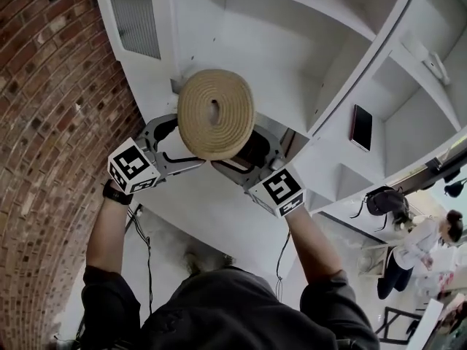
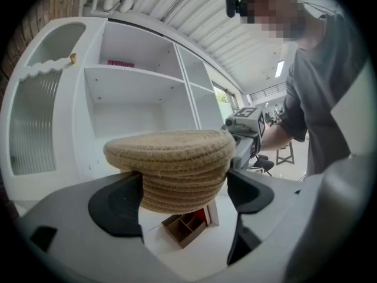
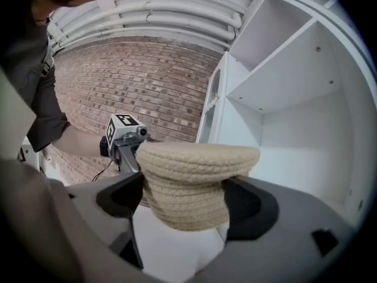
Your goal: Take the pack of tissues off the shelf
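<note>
Round beige coiled-rope tissue holder [image 1: 216, 113] is being clamped, jaws wide, by left gripper [image 1: 175, 146] at eight o'clock and right gripper [image 1: 252, 155] at four.

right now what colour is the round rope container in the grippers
The round woven rope container: tan, coiled rings; best in head view.

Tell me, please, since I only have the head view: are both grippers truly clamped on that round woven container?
Observer: Yes. In the left gripper view the left gripper grips the woven container on both sides, below its wider top.
Operator: And the right one?
Observer: Same: the right gripper pinches the narrower body under the overhanging top.
Operator: Anything beyond it?
Observer: A brown divided box shows past the jaws, on a white surface.
</note>
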A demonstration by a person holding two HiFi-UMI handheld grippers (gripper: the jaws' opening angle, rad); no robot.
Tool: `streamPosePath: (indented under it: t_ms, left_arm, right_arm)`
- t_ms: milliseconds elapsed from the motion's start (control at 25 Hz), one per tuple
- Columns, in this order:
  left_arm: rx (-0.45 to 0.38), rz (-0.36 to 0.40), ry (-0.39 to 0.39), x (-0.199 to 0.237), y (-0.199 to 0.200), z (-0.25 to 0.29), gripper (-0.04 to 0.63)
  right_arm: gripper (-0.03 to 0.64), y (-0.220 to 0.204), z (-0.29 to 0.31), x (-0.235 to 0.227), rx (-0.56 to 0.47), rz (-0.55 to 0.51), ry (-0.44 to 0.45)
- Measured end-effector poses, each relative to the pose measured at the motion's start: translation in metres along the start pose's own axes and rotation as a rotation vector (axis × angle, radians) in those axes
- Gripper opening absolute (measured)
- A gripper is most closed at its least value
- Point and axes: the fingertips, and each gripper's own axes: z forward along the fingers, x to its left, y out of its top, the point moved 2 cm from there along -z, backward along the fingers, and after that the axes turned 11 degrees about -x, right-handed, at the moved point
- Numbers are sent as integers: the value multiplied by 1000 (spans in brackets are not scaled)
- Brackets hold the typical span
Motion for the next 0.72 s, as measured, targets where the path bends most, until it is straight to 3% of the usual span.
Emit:
streamPosePath:
  t_ms: [320, 720]
  left_arm:
    - [37, 6, 72, -23, -29, -33, 436]
    - [122, -45, 116, -31, -105, -36, 436]
  right_arm:
    - [434, -18, 8, 39, -26, -57, 64]
    - [434, -92, 17, 53, 29, -25, 121]
